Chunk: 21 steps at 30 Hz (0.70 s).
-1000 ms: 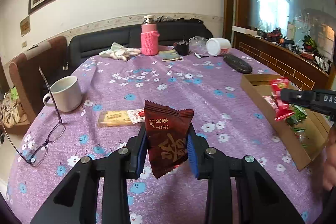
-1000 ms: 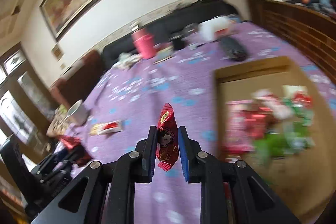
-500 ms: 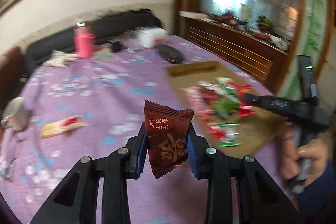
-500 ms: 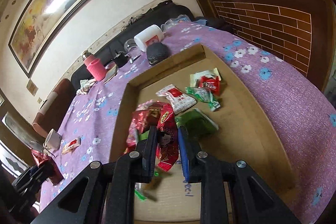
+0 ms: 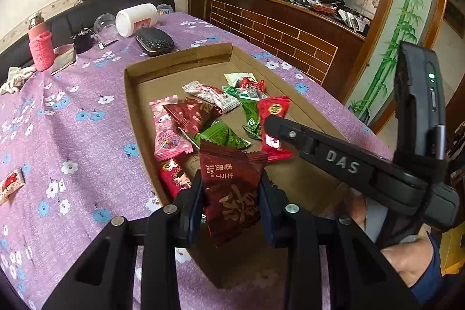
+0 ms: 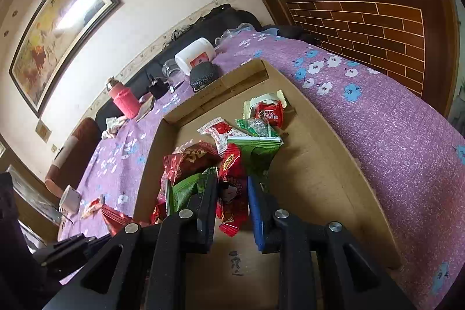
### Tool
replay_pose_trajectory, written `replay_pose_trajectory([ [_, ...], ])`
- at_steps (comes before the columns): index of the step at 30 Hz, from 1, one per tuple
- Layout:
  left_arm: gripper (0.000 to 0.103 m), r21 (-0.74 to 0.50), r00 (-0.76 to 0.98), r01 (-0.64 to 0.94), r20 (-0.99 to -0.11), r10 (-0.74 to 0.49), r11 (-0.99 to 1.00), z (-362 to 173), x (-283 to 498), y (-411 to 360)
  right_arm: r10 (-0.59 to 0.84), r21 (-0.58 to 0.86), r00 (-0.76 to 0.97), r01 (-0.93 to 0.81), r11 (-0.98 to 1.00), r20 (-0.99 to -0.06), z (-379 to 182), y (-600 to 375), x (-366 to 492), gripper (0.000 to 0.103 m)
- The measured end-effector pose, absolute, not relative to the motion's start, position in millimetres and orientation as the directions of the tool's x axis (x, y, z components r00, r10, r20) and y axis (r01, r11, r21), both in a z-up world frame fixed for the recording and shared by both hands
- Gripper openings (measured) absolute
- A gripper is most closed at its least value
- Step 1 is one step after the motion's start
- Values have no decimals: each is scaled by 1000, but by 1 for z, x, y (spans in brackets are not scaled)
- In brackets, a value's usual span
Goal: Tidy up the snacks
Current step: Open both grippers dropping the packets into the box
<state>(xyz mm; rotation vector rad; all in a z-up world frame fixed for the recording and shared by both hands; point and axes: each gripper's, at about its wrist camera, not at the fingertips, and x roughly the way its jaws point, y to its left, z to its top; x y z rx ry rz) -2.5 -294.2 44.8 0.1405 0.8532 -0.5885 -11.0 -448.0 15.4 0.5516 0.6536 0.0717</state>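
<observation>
My left gripper (image 5: 231, 185) is shut on a dark red snack packet (image 5: 232, 208) with gold writing, held upright over the near left corner of the cardboard box (image 5: 132, 106). My right gripper (image 6: 232, 185) hangs low over the snack pile inside the box (image 6: 305, 193). A red packet (image 6: 231, 164) with a cartoon face stands between its pads. Its jaws are opening, though the packet has not dropped. In the left wrist view the right gripper (image 5: 271, 124) reaches in from the right with that red packet (image 5: 273, 109). Several red, green and pink packets lie in the box.
One loose snack (image 5: 10, 185) lies on the purple flowered cloth at the left, near a white mug (image 6: 69, 198). Beyond the box stand a black case (image 5: 155, 41), a white jar (image 5: 136, 19) and a pink bottle (image 5: 40, 48). A wooden cabinet borders the right side. A person's hand (image 5: 407, 260) holds the right gripper.
Both grippers have swung from the open cloth to the box, each still carrying its packet. The right gripper's jaws stand slightly wider than before.
</observation>
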Motion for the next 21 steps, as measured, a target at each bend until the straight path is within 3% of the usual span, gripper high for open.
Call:
replay_pose_trajectory([
  [3, 41, -134, 493, 544, -748, -445, 828, 43, 1, -293, 243, 526, 806, 97, 845, -539, 17, -450, -12, 23],
  [5, 56, -140, 496, 540, -744, -448, 830, 44, 1, -291, 236, 527, 817, 96, 844, -527, 19, -451, -14, 23],
  [6, 57, -142, 498, 539, -741, -450, 830, 45, 1, -290, 237, 531, 820, 93, 842, -520, 20, -451, -15, 23],
  [14, 58, -160, 562, 496, -691, -455, 854, 71, 2, -253, 234, 528, 834, 80, 845, -500, 24, -450, -19, 23],
  [21, 58, -156, 616, 323, -714, -332, 934, 79, 37, -158, 230, 468, 837, 35, 883, -496, 30, -435, -21, 23],
])
